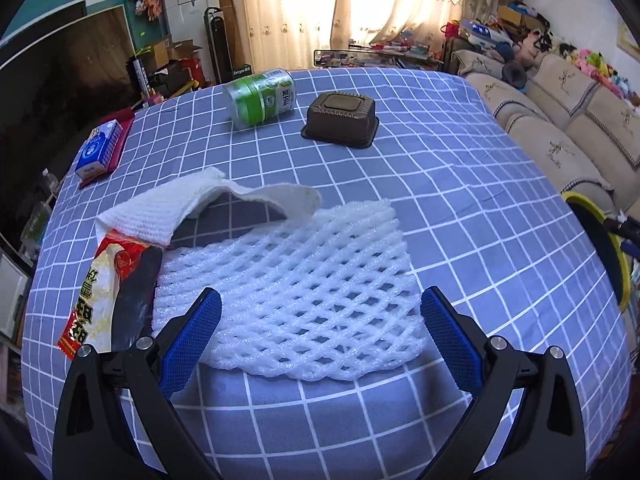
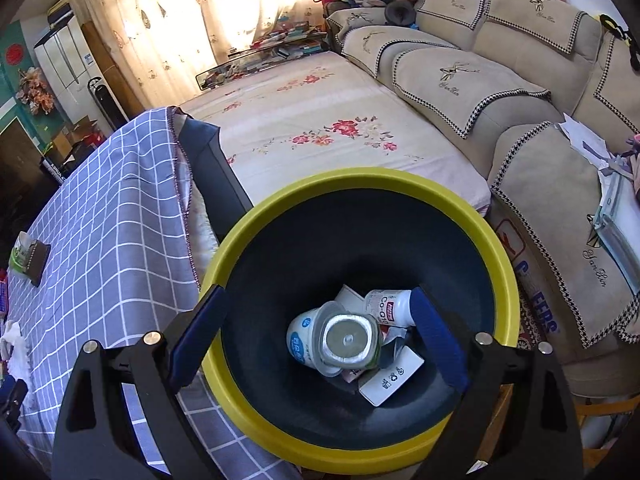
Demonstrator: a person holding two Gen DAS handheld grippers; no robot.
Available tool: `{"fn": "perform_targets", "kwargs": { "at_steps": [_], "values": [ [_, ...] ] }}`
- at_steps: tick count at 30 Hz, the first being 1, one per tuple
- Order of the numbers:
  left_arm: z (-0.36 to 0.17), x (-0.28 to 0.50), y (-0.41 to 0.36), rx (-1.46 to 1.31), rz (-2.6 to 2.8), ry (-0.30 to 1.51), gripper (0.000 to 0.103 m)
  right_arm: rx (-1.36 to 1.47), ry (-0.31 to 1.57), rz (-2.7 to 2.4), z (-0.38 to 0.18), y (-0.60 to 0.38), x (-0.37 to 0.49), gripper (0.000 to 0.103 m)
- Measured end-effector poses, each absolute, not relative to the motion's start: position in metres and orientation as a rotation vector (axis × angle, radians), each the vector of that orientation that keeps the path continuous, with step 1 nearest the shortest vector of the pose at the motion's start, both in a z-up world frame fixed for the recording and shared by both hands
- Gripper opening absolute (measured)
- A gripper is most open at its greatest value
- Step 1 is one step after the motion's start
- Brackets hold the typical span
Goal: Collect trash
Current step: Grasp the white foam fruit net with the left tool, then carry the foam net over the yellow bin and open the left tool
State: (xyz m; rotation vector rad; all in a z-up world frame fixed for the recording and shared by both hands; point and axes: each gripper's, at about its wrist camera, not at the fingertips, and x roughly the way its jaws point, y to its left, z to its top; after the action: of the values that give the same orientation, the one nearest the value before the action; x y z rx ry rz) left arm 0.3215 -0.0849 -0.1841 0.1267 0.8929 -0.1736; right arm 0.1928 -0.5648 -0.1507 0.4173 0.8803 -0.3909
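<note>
L gripper [image 1: 320, 312] spread wide over white foam net [image 1: 292, 288] on checked cloth [image 1: 460, 208] (not pinching); R gripper [image 2: 316, 312] spread, empty, above yellow-rimmed bin [image 2: 280, 208].

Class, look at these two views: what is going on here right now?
A person with a gripper in each hand is clearing trash off a checked tablecloth. The left gripper is open, its fingers on either side of a white foam net, not gripping it. The right gripper hangs open and empty over a yellow-rimmed bin that already holds bottles and a carton. A green jar, a brown tray and a snack wrapper lie on the cloth.
</note>
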Motion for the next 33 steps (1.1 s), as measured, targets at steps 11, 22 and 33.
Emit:
{"fn": "perform_targets", "kwargs": {
  "at_steps": [11, 22, 33],
  "values": [
    [-0.19, 0.321, -0.094, 0.205, -0.187, 0.889, 0.098, 0.413, 0.888, -0.362, -0.15, -0.559, 0.196, 0.088],
    [-0.183, 0.312, -0.1, 0.233, -0.208, 0.859, 0.034, 0.419, 0.87, -0.343, -0.144, -0.559, 0.19, 0.088],
    [-0.154, 0.282, -0.098, 0.191, -0.292, 0.823, 0.019, 0.428, 0.838, -0.319, -0.131, -0.56, 0.175, 0.088]
  ]
}}
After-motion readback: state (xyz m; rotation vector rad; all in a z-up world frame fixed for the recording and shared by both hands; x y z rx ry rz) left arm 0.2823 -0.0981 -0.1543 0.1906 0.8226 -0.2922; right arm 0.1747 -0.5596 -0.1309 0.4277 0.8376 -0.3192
